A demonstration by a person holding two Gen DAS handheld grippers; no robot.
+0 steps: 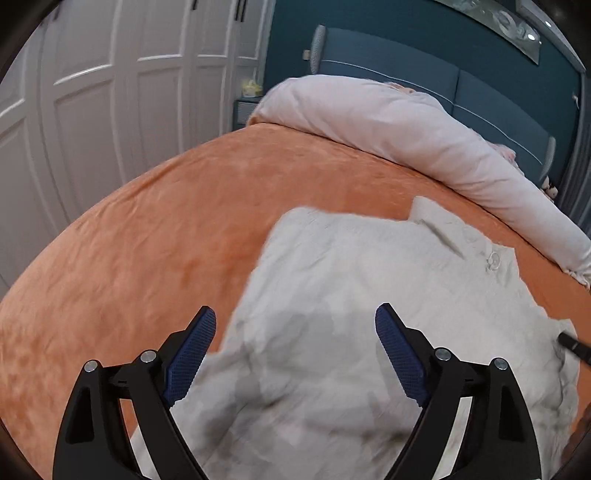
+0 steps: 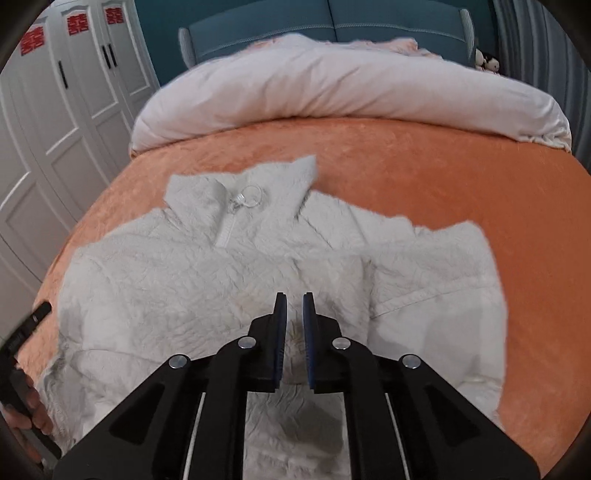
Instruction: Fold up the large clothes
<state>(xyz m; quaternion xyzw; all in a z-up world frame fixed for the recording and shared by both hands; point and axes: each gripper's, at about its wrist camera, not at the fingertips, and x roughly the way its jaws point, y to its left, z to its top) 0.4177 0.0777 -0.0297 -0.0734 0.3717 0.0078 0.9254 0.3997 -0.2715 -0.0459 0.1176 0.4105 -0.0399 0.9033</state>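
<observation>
A pale grey fleece jacket (image 2: pixel 207 280) with a white zip and a ring pull (image 2: pixel 251 195) lies front up on the orange bed cover (image 2: pixel 424 177), collar toward the headboard. It also shows in the left wrist view (image 1: pixel 351 280). My left gripper (image 1: pixel 295 332) is open and empty, held above the jacket's left part. My right gripper (image 2: pixel 294 314) has its jaws nearly closed with a narrow gap, above the jacket's lower middle; fleece shows in the gap, and I cannot tell if it is pinched. The tip of the right gripper shows at the left wrist view's right edge (image 1: pixel 574 345).
A rolled pale pink duvet (image 2: pixel 332 85) lies across the head of the bed before a blue headboard (image 2: pixel 332 22). White wardrobe doors (image 1: pixel 92 110) stand to the left. The left gripper's handle and a hand show at the right wrist view's left edge (image 2: pixel 22 347).
</observation>
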